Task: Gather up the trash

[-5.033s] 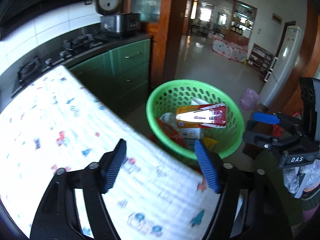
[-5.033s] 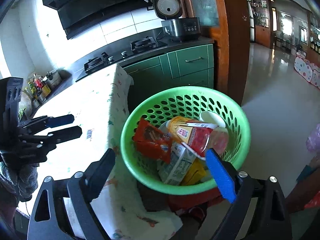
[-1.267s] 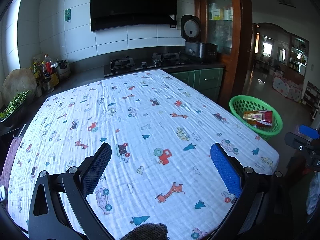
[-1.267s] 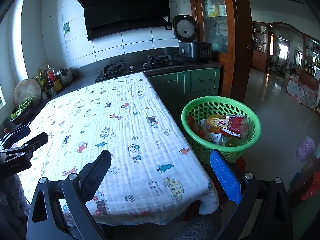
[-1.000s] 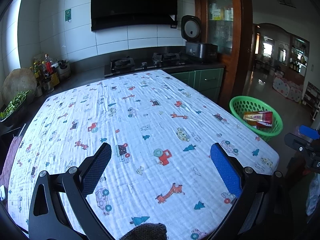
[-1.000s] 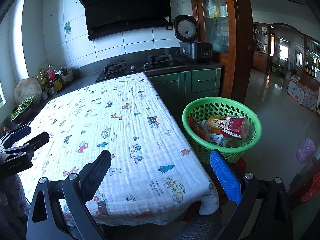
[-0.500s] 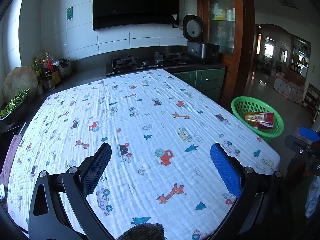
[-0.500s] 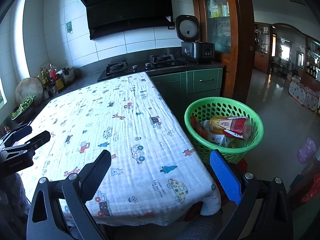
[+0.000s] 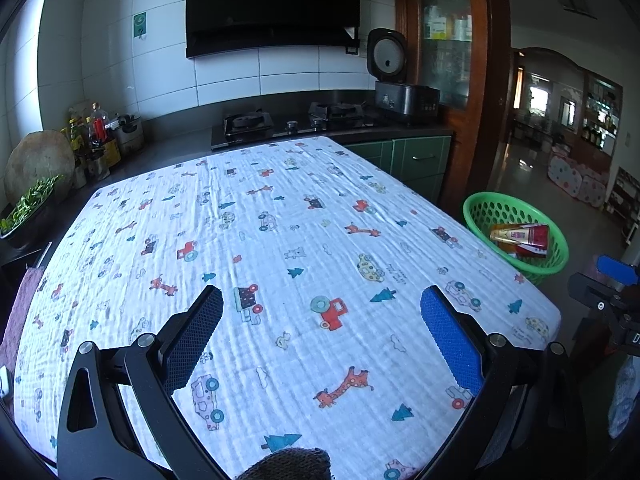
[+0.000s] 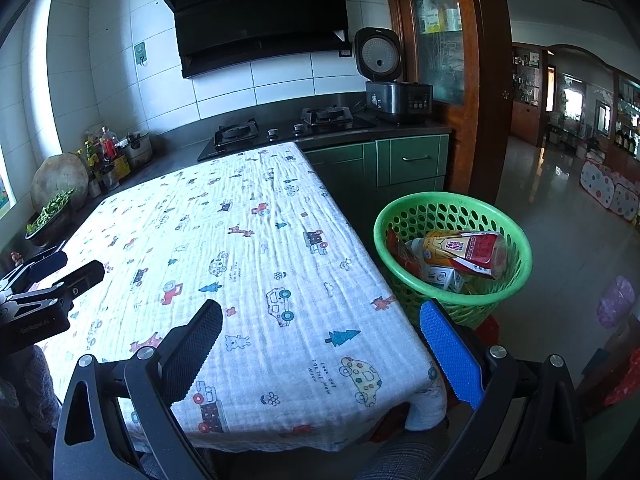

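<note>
A kitchen with white-tiled walls (image 10: pixel 280 76) and a black range hood (image 10: pixel 256 12) above a gas hob (image 10: pixel 280 128) set in a dark counter. Green cabinets (image 10: pixel 412 160) stand below on the right, with a rice cooker (image 10: pixel 392 80) on top. The table (image 9: pixel 280 248) wears a white cloth printed with cars and giraffes. Bright daylight falls from the left. Far right, a wooden door frame (image 10: pixel 480 80) opens onto a glossy tiled floor (image 10: pixel 560 216).
</note>
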A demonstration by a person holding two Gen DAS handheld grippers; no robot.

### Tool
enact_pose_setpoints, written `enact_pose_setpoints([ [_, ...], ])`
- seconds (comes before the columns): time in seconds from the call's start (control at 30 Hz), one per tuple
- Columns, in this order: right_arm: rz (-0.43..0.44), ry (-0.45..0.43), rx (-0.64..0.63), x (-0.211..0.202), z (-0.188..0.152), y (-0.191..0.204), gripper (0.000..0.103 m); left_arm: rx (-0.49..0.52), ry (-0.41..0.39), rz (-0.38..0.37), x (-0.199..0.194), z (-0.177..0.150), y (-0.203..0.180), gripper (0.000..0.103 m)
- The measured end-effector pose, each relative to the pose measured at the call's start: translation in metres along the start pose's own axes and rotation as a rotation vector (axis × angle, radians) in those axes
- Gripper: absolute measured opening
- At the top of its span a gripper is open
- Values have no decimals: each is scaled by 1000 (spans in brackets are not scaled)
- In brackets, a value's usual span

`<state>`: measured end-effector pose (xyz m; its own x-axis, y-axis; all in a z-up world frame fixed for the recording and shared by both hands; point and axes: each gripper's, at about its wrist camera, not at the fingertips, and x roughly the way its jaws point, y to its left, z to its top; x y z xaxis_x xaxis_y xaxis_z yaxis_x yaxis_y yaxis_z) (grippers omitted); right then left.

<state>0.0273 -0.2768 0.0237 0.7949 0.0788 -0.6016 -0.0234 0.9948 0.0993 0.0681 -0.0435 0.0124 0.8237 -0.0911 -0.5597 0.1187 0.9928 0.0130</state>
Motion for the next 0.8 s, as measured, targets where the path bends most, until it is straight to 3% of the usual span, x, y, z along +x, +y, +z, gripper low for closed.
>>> enact_pose_setpoints([
  [0.8,20,-5,-1,2,-1,2,96,1,-16,5,-4,-1,0,98],
])
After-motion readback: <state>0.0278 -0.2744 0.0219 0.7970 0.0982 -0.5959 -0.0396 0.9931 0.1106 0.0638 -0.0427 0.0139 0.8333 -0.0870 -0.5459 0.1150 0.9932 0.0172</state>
